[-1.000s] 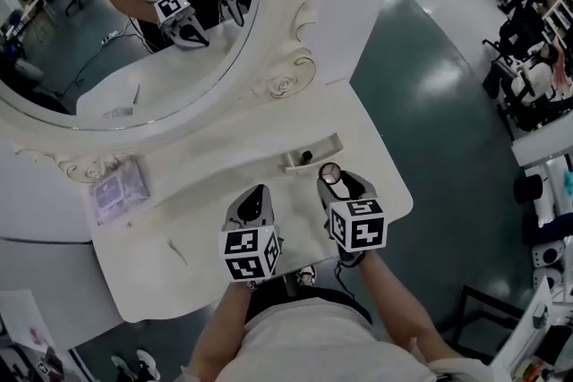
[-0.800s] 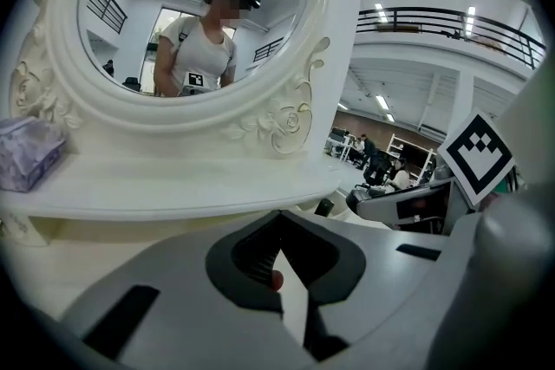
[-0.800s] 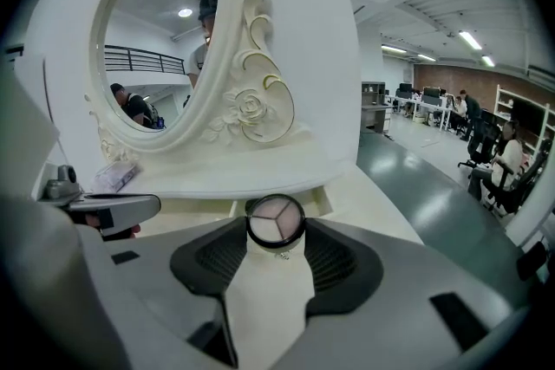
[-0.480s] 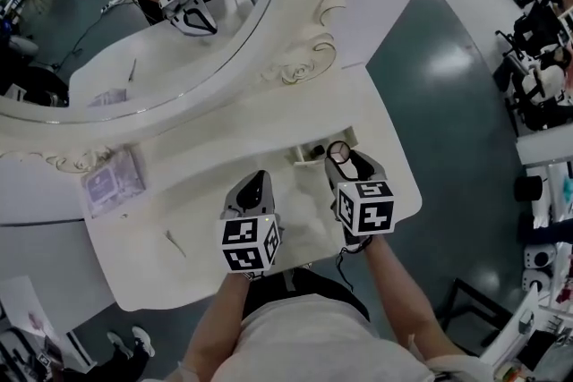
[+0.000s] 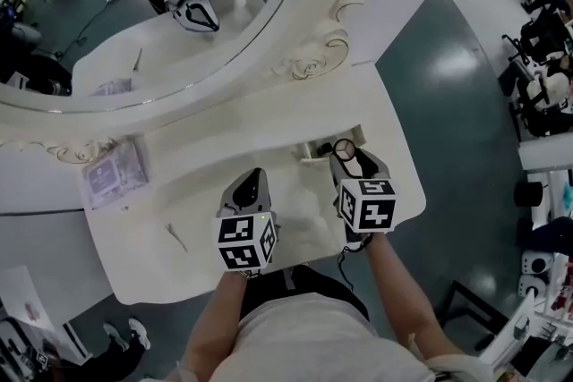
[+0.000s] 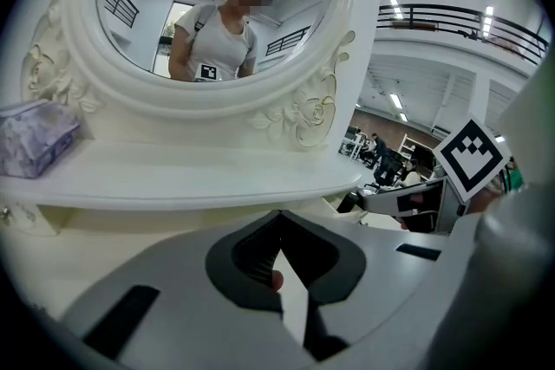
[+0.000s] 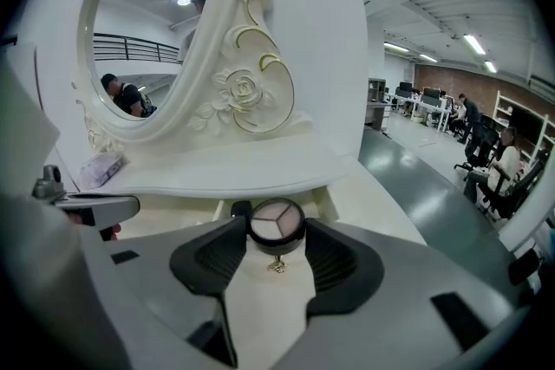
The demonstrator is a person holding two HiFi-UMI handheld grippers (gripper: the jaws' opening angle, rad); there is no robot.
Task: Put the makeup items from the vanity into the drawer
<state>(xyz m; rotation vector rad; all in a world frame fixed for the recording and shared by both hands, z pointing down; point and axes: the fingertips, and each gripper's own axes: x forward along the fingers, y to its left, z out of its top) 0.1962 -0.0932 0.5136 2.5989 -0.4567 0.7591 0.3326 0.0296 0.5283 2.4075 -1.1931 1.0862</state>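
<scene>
A: Where's the compact (image 7: 277, 223)?
B: Frame centre, clamped at its rim by the right gripper (image 7: 277, 233) fingers, near the open drawer (image 5: 314, 157). Left gripper (image 6: 279, 260) fingers together.
A: Handling?
B: Probably light, rigid, slippery, breakable.

White vanity (image 5: 197, 192): tissue pack (image 5: 115, 173) on shelf, thin stick (image 5: 176, 237) on top.

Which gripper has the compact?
The right gripper, jaws clamped on the round three-shade compact; the left gripper shows no compact.
</scene>
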